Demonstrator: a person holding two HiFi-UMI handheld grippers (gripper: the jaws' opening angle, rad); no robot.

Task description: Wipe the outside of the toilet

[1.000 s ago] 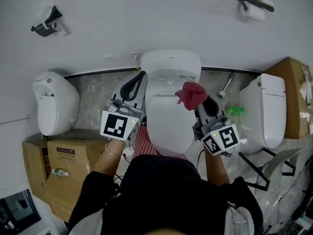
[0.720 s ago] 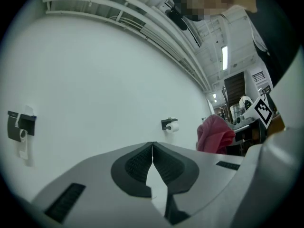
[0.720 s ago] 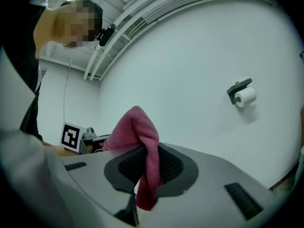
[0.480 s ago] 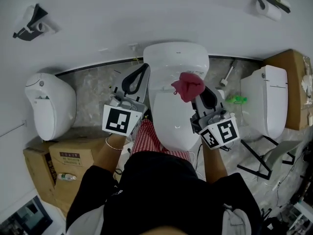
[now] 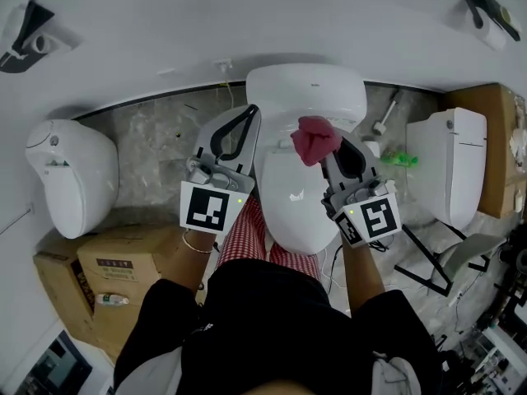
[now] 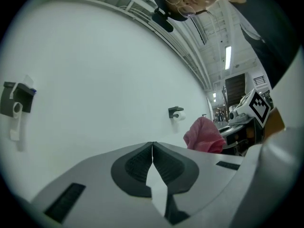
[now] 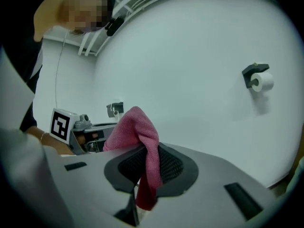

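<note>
While my right gripper point(image 5: 328, 153) clamps cloth point(image 5: 315, 138) over toilet point(image 5: 296, 200) near tank point(image 5: 306, 93), left gripper point(image 5: 240, 122) closed, empty, beside its left flank. Right nearer; toilet below, long axis running away from me.

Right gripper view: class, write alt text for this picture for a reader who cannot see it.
The right tool is shut on a pink cloth, which bunches up above its two grey jaws. Behind it is a plain white wall with a toilet roll holder at the right.
</note>
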